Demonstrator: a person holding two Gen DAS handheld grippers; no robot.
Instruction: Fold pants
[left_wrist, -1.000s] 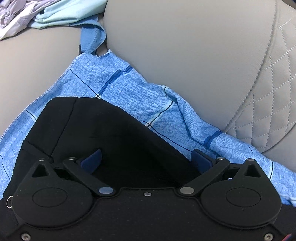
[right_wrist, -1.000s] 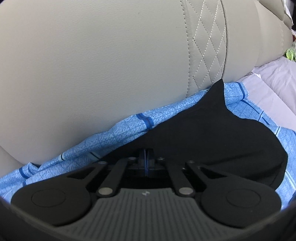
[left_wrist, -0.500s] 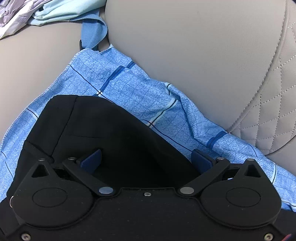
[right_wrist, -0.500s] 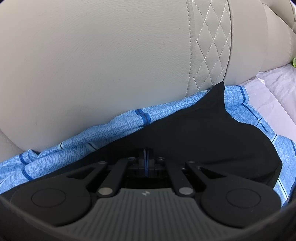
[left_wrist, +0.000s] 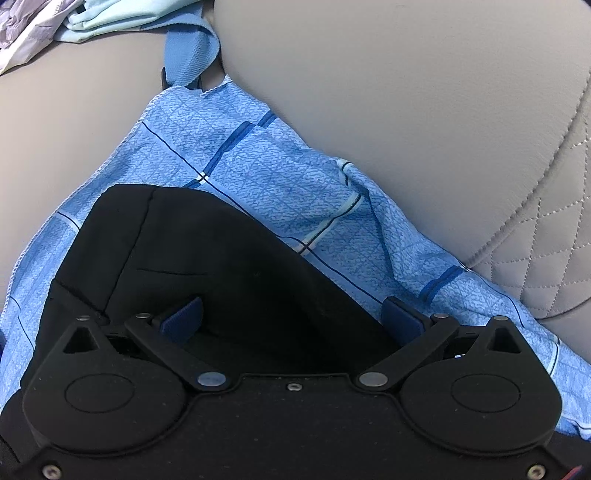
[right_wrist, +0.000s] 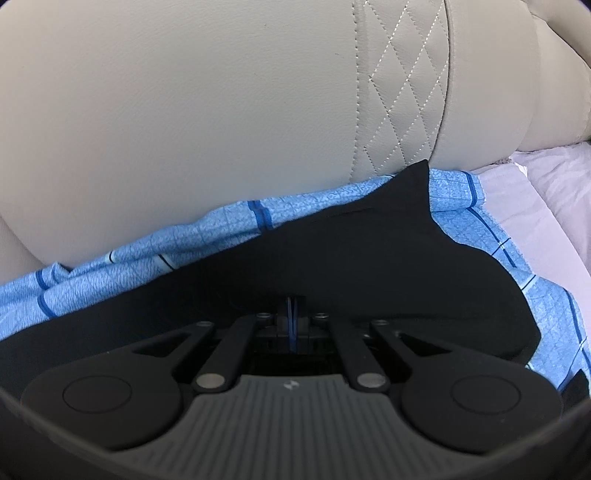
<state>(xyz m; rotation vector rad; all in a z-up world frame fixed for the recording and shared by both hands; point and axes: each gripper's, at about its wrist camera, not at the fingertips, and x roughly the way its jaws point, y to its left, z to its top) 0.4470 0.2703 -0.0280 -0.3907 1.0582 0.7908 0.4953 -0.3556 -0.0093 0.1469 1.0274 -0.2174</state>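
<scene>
The left gripper (left_wrist: 291, 317) stands with its fingers spread wide, black pants (left_wrist: 207, 266) lying between and ahead of them; the right gripper (right_wrist: 293, 314) is pinched together, the pants (right_wrist: 369, 258) bunched around its tips, though whether cloth is caught there I cannot tell; beyond both, a blue checked cloth (left_wrist: 266, 173) lies under the pants against a grey leather cushion (right_wrist: 203, 110).

Both wrist cams sit low and close over the black pants (left_wrist: 221, 266), looking forward at the grey sofa backrest (right_wrist: 221, 110). Shared: pants, blue checked cloth (left_wrist: 258, 166), quilted backrest panel (right_wrist: 402, 92).
</scene>
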